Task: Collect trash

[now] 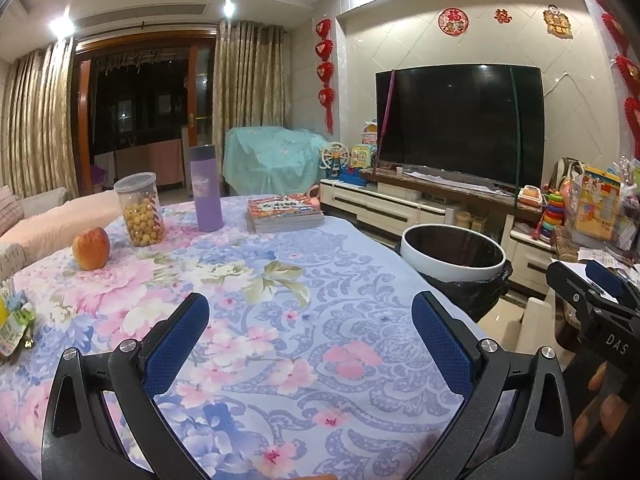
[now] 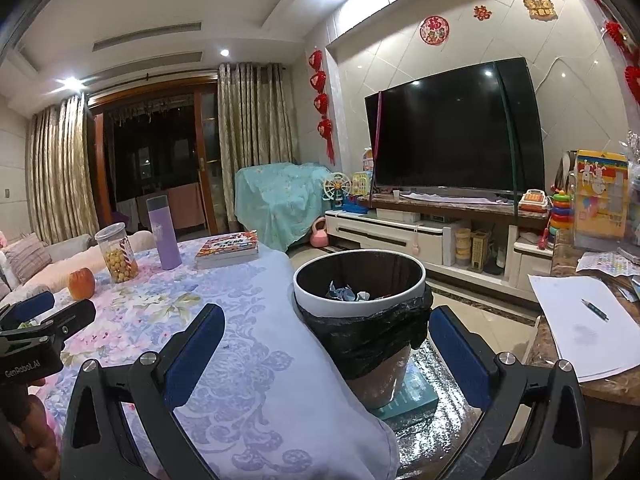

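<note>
Trash bin (image 2: pixel 359 280): white-rimmed, lined with a black bag, standing just beside the table's right edge; crumpled paper (image 2: pixel 347 293) already lies inside.
Remaining trash: a small wrapper-like packet (image 1: pixel 16 322) at the table's far left edge looks like litter, though it is too cut off to be sure.
Right gripper (image 2: pixel 326 354): jaws wide apart, holding nothing, hovering near the bin, so a drop seems finished.
Left gripper (image 1: pixel 310 344): jaws also spread wide, empty, above the floral tablecloth (image 1: pixel 280 280).
Step in hand: between pickups, by my reading.
Next move: swing the left gripper toward the packet and close on it, steering clear of the apple (image 1: pixel 91 249) and snack jar (image 1: pixel 140 210).
</note>
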Demonstrator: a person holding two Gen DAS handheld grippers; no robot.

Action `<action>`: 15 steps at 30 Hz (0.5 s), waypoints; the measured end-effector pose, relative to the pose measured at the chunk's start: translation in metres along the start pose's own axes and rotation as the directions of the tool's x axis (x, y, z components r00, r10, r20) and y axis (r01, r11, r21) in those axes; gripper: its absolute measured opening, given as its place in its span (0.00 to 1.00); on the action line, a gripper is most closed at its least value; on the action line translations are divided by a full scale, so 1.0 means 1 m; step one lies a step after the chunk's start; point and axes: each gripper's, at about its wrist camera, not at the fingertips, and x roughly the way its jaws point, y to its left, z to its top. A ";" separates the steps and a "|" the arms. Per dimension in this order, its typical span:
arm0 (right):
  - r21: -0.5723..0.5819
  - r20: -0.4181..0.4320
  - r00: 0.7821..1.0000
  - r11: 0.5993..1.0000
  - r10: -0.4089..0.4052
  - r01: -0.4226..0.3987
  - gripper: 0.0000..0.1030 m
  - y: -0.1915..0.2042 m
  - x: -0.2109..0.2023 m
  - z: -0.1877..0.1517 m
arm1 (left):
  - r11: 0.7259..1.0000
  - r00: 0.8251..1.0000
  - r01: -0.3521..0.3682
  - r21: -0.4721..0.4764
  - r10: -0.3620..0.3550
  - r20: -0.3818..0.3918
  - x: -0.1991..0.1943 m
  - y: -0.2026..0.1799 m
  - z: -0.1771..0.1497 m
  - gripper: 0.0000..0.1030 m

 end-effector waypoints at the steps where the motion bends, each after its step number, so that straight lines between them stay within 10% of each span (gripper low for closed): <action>1: 0.001 0.001 1.000 1.000 0.002 -0.002 1.00 0.000 0.000 0.000 | 1.000 1.000 -0.001 0.000 0.001 0.002 0.000 0.000 0.000 1.00; 15: 0.005 0.001 1.000 1.000 0.009 -0.009 1.00 0.001 0.000 0.000 | 1.000 1.000 0.004 -0.011 -0.004 0.005 -0.001 0.000 0.000 1.00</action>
